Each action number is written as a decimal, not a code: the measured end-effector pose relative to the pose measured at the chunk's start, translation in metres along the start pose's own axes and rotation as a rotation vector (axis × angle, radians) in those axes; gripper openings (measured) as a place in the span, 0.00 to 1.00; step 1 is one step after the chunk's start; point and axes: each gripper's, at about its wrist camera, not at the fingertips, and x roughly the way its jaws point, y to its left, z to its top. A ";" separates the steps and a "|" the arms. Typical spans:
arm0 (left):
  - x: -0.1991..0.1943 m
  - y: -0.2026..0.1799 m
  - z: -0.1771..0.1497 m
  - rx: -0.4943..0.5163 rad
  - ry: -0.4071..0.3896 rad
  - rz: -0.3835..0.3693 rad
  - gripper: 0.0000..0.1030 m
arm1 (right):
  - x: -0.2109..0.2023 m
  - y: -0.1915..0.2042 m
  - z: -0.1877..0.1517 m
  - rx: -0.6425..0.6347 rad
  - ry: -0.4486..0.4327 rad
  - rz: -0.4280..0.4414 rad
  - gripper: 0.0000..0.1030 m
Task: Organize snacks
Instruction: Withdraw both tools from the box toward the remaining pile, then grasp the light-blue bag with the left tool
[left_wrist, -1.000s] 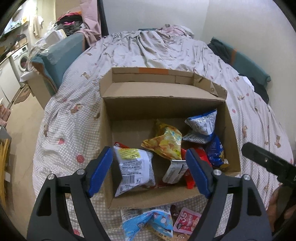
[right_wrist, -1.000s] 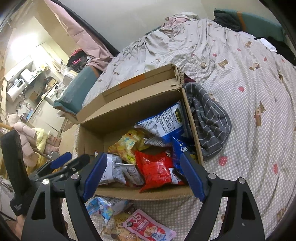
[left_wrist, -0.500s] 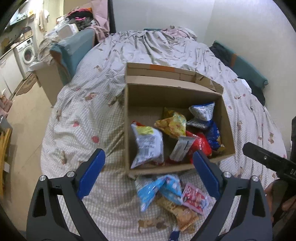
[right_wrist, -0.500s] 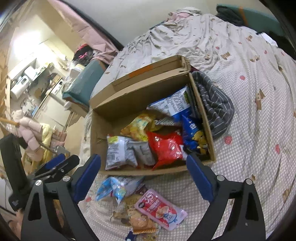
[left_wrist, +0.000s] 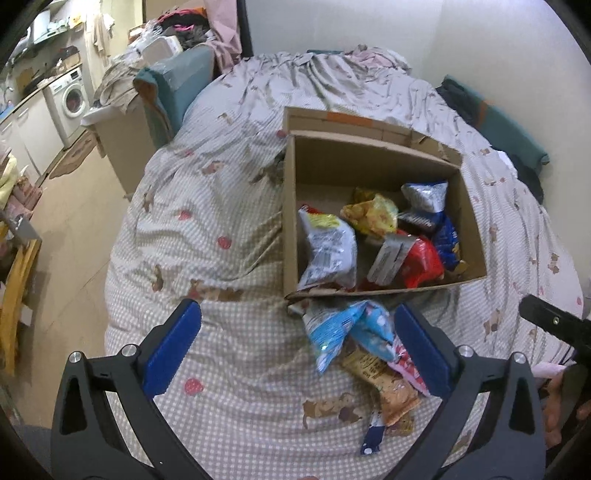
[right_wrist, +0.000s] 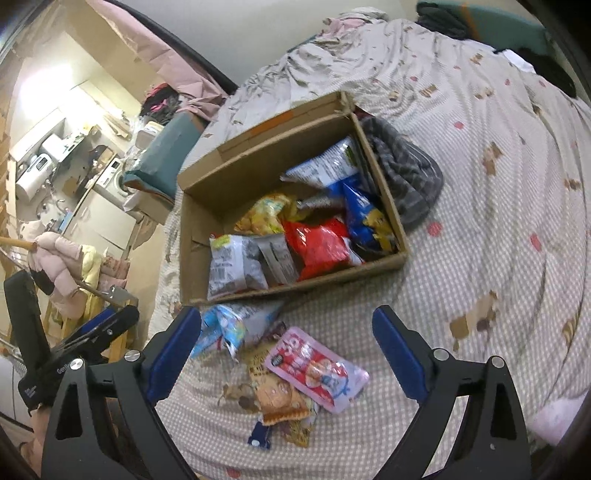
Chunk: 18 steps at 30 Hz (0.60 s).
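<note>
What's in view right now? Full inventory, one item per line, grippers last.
cardboard box: 1, brown, open, on the bed
snack packs in box: about six, red, yellow, blue, silver-white
snack packs outside box: about four, light blue, pink, tan, on bedding before the box
striped cloth: 1, grey, against the box's side
bedding: beige check, bear print
washing machine: 1, white, far left
left gripper: blue pads, jaws opening, nothing held
right gripper: blue pads, open, empty

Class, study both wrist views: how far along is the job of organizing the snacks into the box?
Partly done. Several packets, among them a red bag and a yellow bag, already lie in the cardboard box. Nothing is in hand: the left gripper is opening with nothing between its jaws, and the right gripper is open and empty. Left: the pink packet, light blue packet and others on the bedspread.
</note>
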 end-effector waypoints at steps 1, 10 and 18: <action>0.001 0.001 -0.001 -0.002 0.002 0.005 1.00 | 0.000 -0.004 -0.003 0.014 0.008 -0.009 0.93; 0.030 0.008 -0.011 -0.040 0.121 0.022 1.00 | 0.009 -0.036 -0.012 0.156 0.067 -0.009 0.93; 0.077 -0.015 -0.013 -0.099 0.274 -0.113 1.00 | 0.018 -0.043 -0.015 0.169 0.100 -0.022 0.93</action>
